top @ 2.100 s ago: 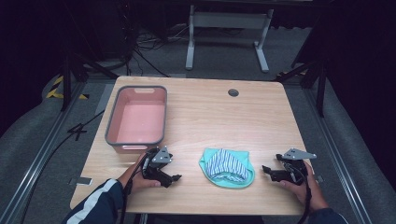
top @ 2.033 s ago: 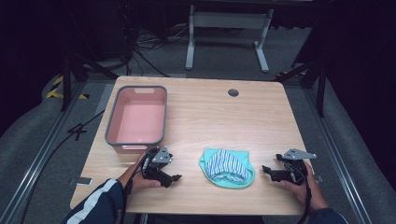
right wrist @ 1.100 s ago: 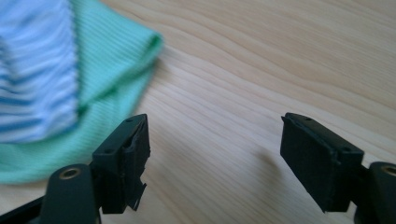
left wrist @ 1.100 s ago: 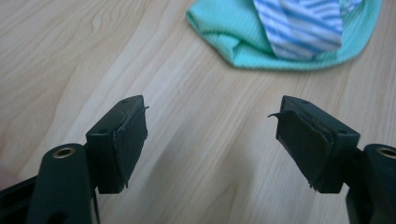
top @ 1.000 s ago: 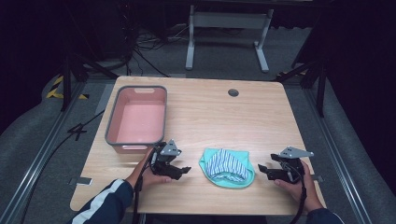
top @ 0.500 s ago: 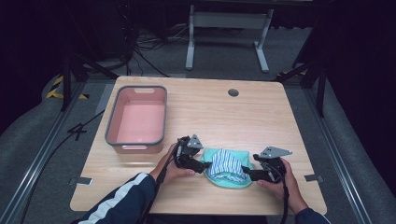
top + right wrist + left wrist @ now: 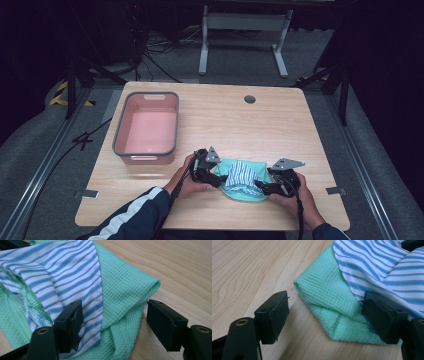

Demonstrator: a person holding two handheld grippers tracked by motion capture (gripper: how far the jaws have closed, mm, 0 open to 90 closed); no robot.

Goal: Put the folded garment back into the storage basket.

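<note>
While the tub (image 7: 146,129) sits at the table's (image 7: 280,120) left, the left gripper (image 7: 325,313) gapes around the green cloth's (image 7: 329,293) folded corner; the striped cloth (image 7: 240,175) lies atop, partly cut off; the right gripper (image 7: 113,326) gapes likewise.

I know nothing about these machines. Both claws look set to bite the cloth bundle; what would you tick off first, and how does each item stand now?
1. Left claw open: ok, jaws wide apart.
2. Right claw open: ok, jaws wide apart.
3. Green waffle towel between the left jaws: ok, its folded corner lies in the gap.
4. Towel edge between the right jaws: ok, though the striped cloth lies over one side, so the bite may take both layers.
5. Striped cloth sitting on the towel, not sliding off: ok in the high view.
6. Pink tub free to receive things: ok, though whether the bundle goes there, cannot tell.
</note>
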